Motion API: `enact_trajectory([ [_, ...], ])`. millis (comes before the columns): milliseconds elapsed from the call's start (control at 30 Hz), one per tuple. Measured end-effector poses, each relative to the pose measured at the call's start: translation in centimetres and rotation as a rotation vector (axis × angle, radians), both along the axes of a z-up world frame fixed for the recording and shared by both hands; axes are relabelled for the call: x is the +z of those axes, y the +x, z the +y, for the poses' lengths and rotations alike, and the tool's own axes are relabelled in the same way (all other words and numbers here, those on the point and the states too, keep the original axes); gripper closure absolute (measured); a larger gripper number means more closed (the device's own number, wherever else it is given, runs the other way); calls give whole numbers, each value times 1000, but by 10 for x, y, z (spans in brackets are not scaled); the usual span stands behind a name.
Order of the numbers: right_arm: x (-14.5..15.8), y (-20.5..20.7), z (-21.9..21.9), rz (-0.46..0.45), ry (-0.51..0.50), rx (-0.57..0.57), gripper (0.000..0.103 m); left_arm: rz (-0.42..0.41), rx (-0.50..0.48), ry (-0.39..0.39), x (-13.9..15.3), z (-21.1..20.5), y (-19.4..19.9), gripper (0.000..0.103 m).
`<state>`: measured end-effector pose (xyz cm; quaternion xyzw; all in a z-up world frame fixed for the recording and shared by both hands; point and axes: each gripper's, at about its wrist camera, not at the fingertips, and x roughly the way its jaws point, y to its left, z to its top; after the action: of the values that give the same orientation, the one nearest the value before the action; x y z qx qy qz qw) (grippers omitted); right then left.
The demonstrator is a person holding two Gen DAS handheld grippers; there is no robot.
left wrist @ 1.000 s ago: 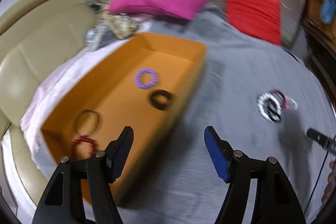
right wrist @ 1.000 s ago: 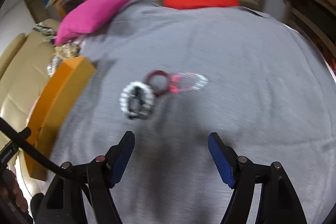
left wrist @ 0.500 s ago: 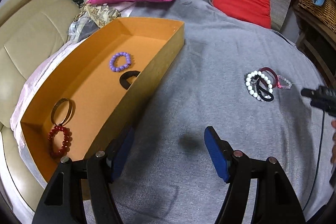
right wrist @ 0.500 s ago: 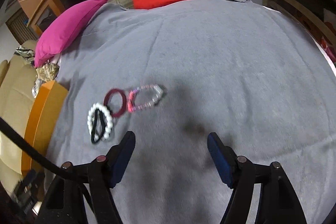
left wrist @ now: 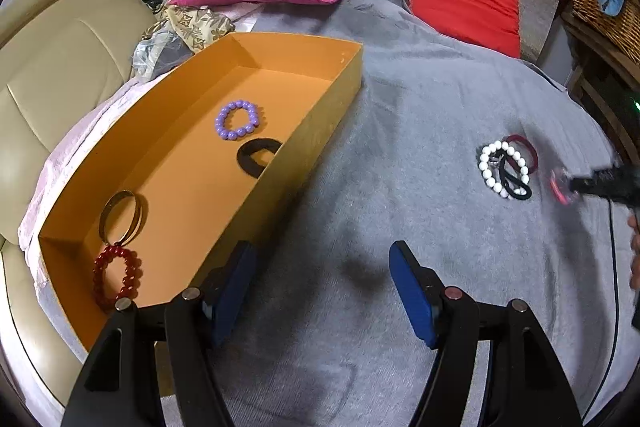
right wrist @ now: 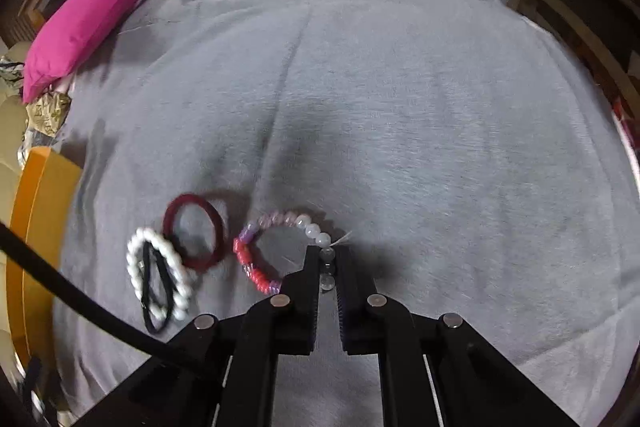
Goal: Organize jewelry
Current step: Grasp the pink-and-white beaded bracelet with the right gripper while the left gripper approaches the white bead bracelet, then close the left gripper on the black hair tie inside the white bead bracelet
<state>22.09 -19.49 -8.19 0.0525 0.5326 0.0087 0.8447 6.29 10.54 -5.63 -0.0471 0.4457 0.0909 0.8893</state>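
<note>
The right gripper [right wrist: 327, 267] is clenched on the clear beads of a pink-and-white beaded bracelet [right wrist: 276, 247], which lies on the grey blanket [right wrist: 400, 127]; its jaws have just been closing, with those beads between them. At 9 o'clock from that bracelet sits a maroon hair tie [right wrist: 194, 231], touching a white bead bracelet [right wrist: 158, 275] with a black hair tie [right wrist: 154, 291] lying across it.

The left gripper [left wrist: 320, 283] is released, nothing between its blue pads, poised over the blanket just beside the orange box [left wrist: 312, 131]. In the box lie 4 pieces: a purple bead bracelet [left wrist: 237, 119] at 12 o'clock, a black band [left wrist: 256, 157] just below it, then a gold bangle [left wrist: 122, 217] and a red bead bracelet [left wrist: 118, 277] at 7 o'clock.
</note>
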Motion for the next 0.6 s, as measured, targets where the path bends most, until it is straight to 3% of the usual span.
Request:
enact_trajectory([
  [200, -3, -38, -33, -10, 34, -27, 95, 2, -117, -58, 3, -32, 32, 33],
  [333, -6, -60, -46, -28, 77, -32, 95, 46, -183, -79, -3, -57, 66, 33],
  [600, -11, -72, -66, -60, 150, -32, 95, 61, -287, -60, -9, -105, 102, 33],
])
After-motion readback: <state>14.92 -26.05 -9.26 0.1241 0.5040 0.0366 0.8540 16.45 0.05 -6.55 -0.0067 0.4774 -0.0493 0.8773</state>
